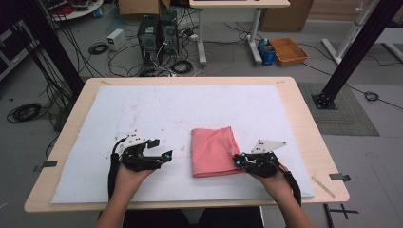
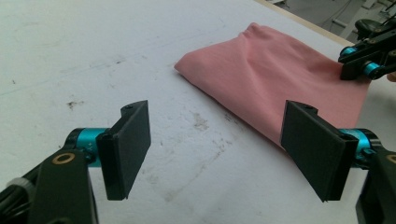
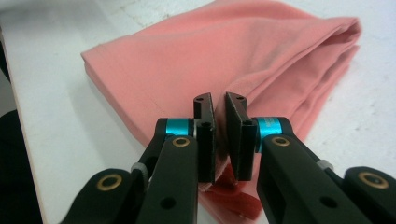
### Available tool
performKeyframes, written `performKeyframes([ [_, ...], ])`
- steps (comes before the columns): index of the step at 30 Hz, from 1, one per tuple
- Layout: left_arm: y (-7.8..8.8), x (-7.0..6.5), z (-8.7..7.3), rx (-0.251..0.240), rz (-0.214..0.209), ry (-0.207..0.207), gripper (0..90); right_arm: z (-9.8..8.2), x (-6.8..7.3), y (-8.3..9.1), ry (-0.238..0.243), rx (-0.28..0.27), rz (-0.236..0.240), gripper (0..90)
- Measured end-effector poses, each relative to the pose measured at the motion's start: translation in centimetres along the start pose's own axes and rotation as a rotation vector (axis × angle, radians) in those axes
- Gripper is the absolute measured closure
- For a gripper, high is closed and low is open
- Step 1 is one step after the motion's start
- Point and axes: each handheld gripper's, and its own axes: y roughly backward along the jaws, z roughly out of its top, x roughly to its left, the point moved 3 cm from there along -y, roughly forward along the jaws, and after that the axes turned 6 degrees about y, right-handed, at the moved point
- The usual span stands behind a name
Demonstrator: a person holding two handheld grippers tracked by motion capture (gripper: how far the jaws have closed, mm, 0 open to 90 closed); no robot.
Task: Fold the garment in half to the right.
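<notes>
A folded pink cloth lies on the white mat, near the table's front edge. My right gripper sits at the cloth's right front edge. In the right gripper view its jaws stand almost together, with a fold of the pink cloth pinched between the pads. My left gripper rests to the left of the cloth, apart from it. Its jaws are wide open with only bare mat between them. The pink cloth and the right gripper show beyond them.
The mat covers most of a wooden table. Behind the table on the floor stand computer cases, loose cables and an orange basket. Black frame posts rise at both sides.
</notes>
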Motion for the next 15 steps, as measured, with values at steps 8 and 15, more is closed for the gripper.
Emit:
performKeyframes([
  [8, 0.1, 0.0, 0.0, -0.004, 0.004, 0.004, 24.8, -1.3, -0.4, 0.4, -0.033, 0.031, -0.007, 82.8],
  [15, 0.2, 0.1, 0.0, 0.0, 0.0, 0.007, 24.8, -2.0, -0.9, 0.8, -0.072, 0.036, -0.009, 68.4],
])
